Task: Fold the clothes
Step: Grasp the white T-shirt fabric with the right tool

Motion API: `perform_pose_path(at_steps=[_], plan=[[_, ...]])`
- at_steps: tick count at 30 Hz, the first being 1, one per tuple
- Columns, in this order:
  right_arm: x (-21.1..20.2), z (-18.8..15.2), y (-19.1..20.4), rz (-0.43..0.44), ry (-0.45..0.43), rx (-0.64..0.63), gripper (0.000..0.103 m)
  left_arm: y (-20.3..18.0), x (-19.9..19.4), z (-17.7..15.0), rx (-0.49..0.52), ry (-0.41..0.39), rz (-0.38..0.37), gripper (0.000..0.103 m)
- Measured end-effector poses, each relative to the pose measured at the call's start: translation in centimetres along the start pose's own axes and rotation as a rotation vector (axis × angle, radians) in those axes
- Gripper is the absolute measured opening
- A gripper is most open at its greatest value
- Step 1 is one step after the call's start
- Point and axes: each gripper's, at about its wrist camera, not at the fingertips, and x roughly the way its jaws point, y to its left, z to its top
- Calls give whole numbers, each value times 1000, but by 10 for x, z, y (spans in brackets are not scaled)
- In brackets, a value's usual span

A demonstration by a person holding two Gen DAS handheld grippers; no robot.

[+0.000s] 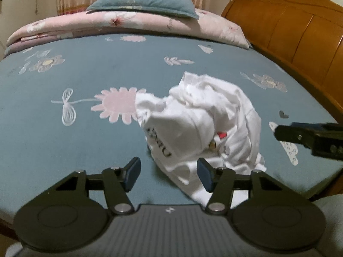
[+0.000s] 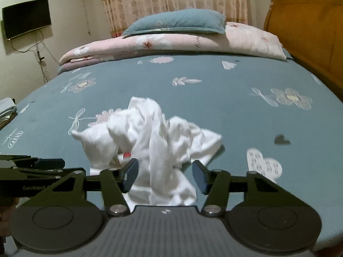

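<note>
My left hand-held gripper (image 1: pixel 168 173) has its jaws apart, with the near edge of the crumpled white T-shirt (image 1: pixel 205 124) between them, not pressed. My right hand-held gripper (image 2: pixel 165 176) is apart too, cloth between its pads. The T-shirt lies on the blue flowered bed sheet (image 1: pixel 85 132). Farther away lie a folded pink quilt (image 1: pixel 128 25) and a blue pillow (image 1: pixel 145 5).
</note>
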Motion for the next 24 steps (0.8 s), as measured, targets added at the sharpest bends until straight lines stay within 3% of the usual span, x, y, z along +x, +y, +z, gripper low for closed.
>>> perform_pose_path(at_steps=[1, 3, 4, 10, 19, 20, 21, 24], plan=[[5, 6, -1, 7, 3, -1, 48, 1, 0, 3, 1, -5, -2, 57], [13, 18, -4, 20, 7, 1, 32, 4, 1, 10, -4, -8, -6, 58], [19, 24, -5, 29, 11, 7, 31, 5, 1, 13, -6, -9, -10, 58], [50, 48, -6, 58, 29, 17, 31, 13, 7, 28, -6, -13, -28, 61], [91, 52, -2, 35, 113, -15, 30, 18, 17, 35, -2, -21, -41, 65], [93, 51, -2, 43, 119, -14, 23, 18, 18, 36, 0, -21, -44, 65], [92, 49, -4, 52, 124, -13, 5, 17, 18, 36, 2, -21, -49, 65], [85, 46, -8, 64, 123, -16, 5, 15, 18, 36, 14, -21, -59, 65]])
